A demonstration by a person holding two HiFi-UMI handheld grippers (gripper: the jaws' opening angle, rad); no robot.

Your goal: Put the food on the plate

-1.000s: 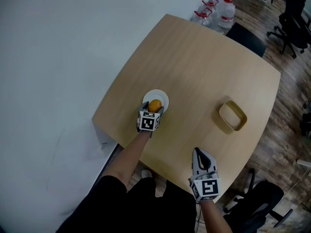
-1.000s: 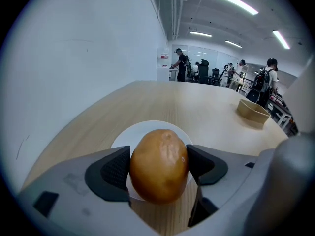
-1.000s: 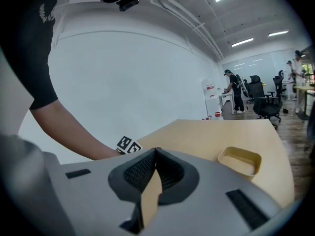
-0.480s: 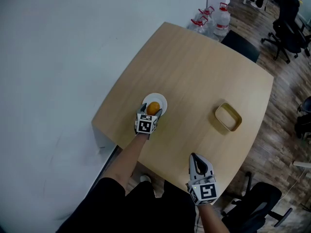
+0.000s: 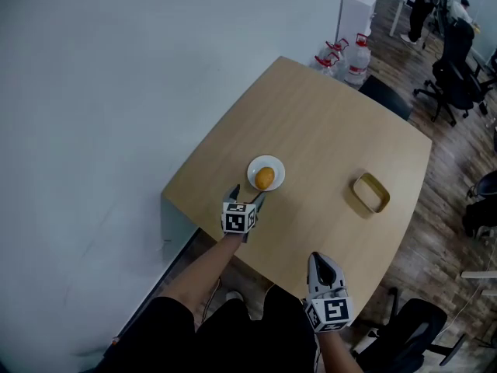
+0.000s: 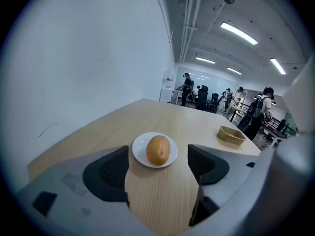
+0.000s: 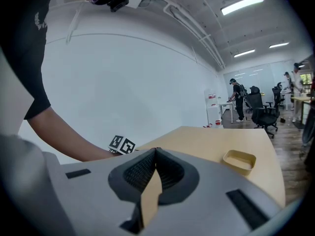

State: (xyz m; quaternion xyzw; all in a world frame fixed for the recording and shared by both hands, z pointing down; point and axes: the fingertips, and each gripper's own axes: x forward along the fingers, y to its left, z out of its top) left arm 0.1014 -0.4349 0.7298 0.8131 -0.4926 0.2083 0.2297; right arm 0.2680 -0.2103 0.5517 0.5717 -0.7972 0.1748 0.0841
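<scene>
Orange-brown food on white plate beyond parted left tongs, kind unclear.

The food is a small orange-brown lump, smooth and a bit long, like an egg. It lies on its side in the middle of the plate. The plate is small, round and white. It sits flat on the table, toward 9 o'clock from the table's middle.
</scene>
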